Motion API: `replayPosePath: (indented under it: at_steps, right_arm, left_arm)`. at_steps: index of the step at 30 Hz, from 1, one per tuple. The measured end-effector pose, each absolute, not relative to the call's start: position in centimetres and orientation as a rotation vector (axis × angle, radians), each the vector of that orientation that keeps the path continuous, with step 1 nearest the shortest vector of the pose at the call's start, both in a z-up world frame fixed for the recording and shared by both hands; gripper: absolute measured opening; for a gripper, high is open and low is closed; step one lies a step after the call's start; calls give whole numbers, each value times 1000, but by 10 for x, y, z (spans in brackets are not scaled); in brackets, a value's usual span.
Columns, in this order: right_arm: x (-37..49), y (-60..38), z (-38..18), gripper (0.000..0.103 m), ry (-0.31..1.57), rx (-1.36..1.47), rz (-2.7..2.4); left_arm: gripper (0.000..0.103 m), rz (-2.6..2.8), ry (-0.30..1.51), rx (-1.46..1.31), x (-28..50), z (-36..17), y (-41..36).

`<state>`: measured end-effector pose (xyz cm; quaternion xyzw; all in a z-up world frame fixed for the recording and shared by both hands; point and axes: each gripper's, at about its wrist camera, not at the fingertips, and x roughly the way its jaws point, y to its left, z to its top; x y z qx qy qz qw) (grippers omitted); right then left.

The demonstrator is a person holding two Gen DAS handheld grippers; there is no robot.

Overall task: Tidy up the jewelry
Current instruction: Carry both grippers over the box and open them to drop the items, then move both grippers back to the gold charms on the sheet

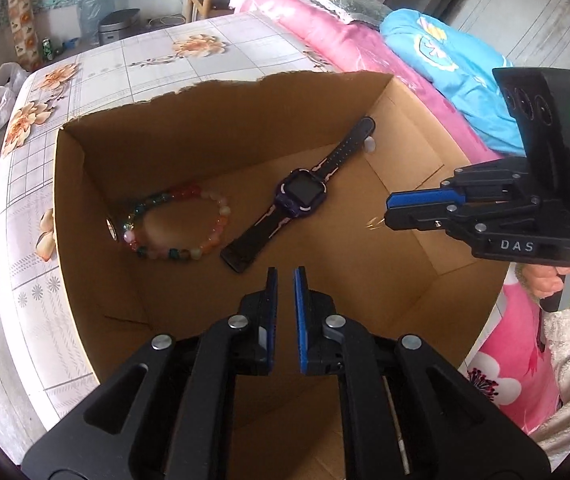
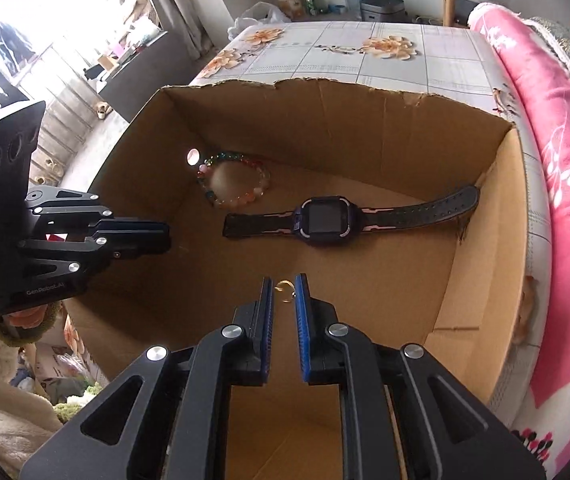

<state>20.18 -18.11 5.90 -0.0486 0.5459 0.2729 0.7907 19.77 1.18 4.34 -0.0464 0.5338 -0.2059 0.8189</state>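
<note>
An open cardboard box [image 1: 213,128] [image 2: 325,120] stands on the bed. On its floor lie a dark purple smartwatch [image 1: 303,192] [image 2: 323,220] and a bracelet of coloured beads [image 1: 221,216] [image 2: 261,184], which sits by the far-left wall. My right gripper [image 2: 285,286] [image 1: 387,210] hovers over the box's near right part. It is shut on a small gold ring [image 2: 283,284] [image 1: 375,224] at its fingertips. My left gripper [image 1: 285,276] [image 2: 169,236] hangs over the box's near side, its jaws a narrow gap apart with nothing between them.
The box's far rim is torn and ragged. A small shiny round piece [image 1: 112,229] [image 2: 193,157] sits at the wall beside the bracelet. Pink bedding [image 1: 345,44] [image 2: 557,128] and a blue quilt [image 1: 457,68] lie right of the box, on a flowered sheet [image 1: 157,56].
</note>
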Motion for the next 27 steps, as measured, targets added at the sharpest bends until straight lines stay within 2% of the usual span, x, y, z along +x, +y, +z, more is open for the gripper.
replayPosePath:
  at_steps: [3, 5, 10, 13, 18, 22, 27]
  right_arm:
    - [206, -184, 62, 13, 1156, -79, 600]
    - [207, -188, 67, 18, 1130, -68, 598]
    - [203, -201, 89, 24, 1041, -38, 581]
    - [183, -213, 111, 30, 937, -3, 563]
    - [122, -240, 132, 31, 750, 108, 560]
    - [63, -261, 123, 32, 673, 159, 510]
    - [21, -274, 87, 32, 714, 235, 423]
  left_arm:
    - [19, -431, 1116, -97, 195, 41, 15]
    - [20, -420, 1105, -92, 195, 43, 15]
    - [21, -413, 1039, -102, 189, 56, 21]
    - [24, -419, 962, -106, 175, 71, 25]
    - [27, -439, 797, -135, 125, 87, 36]
    - [36, -482, 705, -143, 71, 92, 37]
    - [49, -593, 714, -127, 27, 85, 16]
